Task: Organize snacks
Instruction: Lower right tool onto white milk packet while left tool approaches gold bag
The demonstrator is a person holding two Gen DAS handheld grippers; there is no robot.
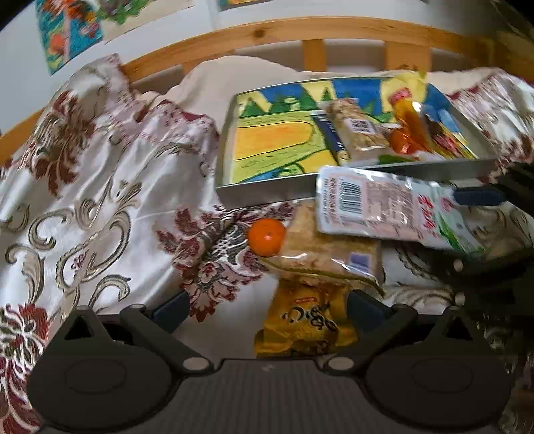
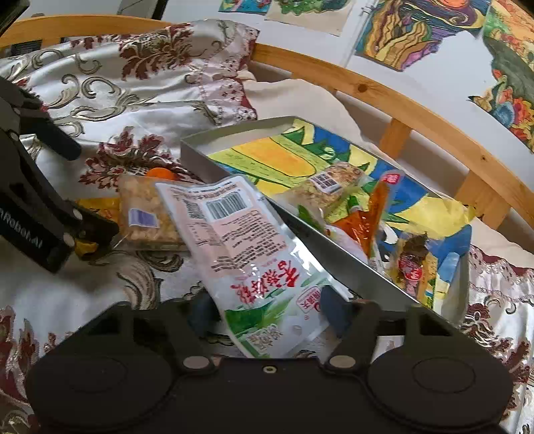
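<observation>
My right gripper [image 2: 267, 312] is shut on a white pouch [image 2: 240, 240] with a barcode and red lettering, pinching its lower end across the width. The pouch [image 1: 393, 210] slants over the near rim of a metal tray [image 2: 333, 253] lined with a bright drawing. My left gripper [image 1: 267, 307] is open, low over the bedspread, with a yellow snack packet [image 1: 307, 323] lying between its fingers, untouched. Beyond it lie a clear packet of puffed snacks [image 1: 327, 253] and a small orange [image 1: 267, 237]. A grain bar [image 1: 360, 130] and orange-red sachets [image 1: 410, 130] lie in the tray [image 1: 267, 192].
Everything rests on a rumpled floral bedspread [image 1: 100, 200] bunched up at the left of the tray. A wooden bed rail [image 1: 300, 30] runs behind, with paintings [image 2: 417, 30] on the wall. The tray's left half holds no snacks.
</observation>
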